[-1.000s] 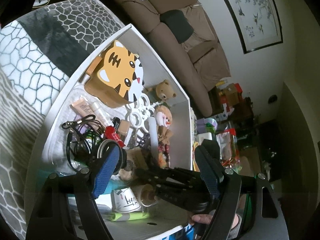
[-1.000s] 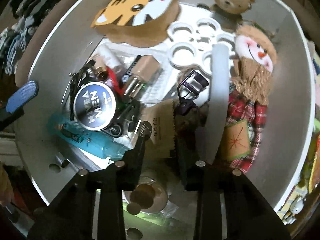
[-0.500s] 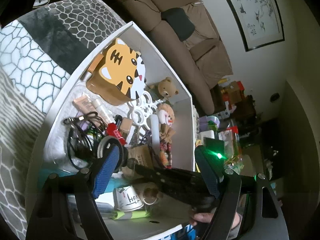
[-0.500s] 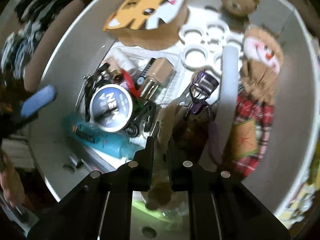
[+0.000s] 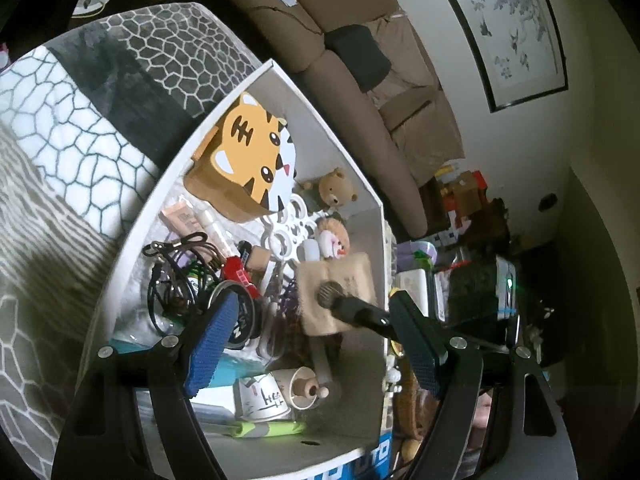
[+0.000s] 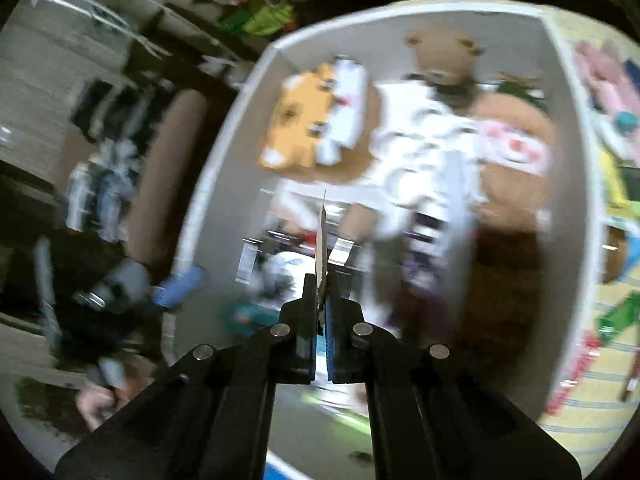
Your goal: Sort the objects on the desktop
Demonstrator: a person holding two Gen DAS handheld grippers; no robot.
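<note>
A white box (image 5: 176,168) holds a tiger-face box (image 5: 252,164), a teddy bear (image 5: 334,190), a snowman doll (image 5: 334,236), cables and a round Nivea tin (image 5: 240,320). My right gripper (image 6: 322,304) is shut on a flat brown packet (image 5: 340,292), seen edge-on in the right wrist view (image 6: 321,240) and held lifted above the box. My left gripper (image 5: 312,344) is open and empty, hovering over the box's near end.
A grey-and-white patterned cushion (image 5: 80,120) lies left of the box. A brown sofa (image 5: 360,60) and cluttered shelves (image 5: 460,208) are behind. A white cup (image 5: 260,398) and a green tube (image 5: 264,428) lie at the box's near end. The right wrist view is blurred.
My right gripper closed on the brown packet and lifted it up out of the box. The left gripper stayed open in place.
</note>
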